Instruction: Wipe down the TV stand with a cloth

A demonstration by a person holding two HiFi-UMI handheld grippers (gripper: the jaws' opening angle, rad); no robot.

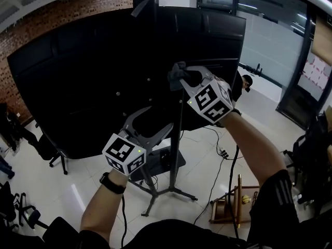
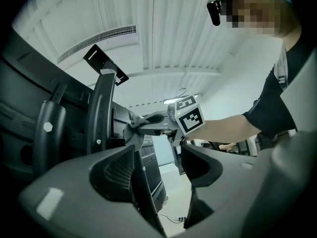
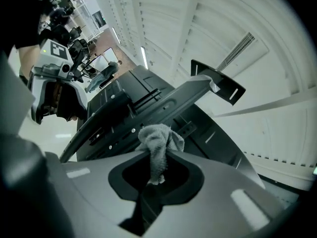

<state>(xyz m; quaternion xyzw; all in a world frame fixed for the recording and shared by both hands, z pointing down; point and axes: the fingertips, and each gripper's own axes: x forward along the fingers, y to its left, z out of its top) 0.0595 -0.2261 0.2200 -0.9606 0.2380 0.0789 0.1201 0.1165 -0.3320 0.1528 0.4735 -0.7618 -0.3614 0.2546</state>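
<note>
The right gripper (image 1: 182, 78) was clamped on the grey cloth (image 3: 159, 142), held at the top of the TV stand (image 1: 179, 139) post behind the screen. A steady downward drag, cloth pressed flat, would likely clean best. The left gripper (image 1: 154, 121), jaws apart, straddled the post lower down.

I read the floor (image 1: 207, 157) as glossy white tile. The TV stand (image 1: 178, 149) rests on it on splayed metal legs (image 1: 184, 193), its thin pole upright. A flat black plate (image 1: 167, 160) lies just beside the pole. A white power strip (image 1: 222, 152) lies nearby, with a cable trailing from it. A wooden frame (image 1: 220, 209) sits at lower right. An office chair (image 1: 56, 157) stands well apart at left.
</note>
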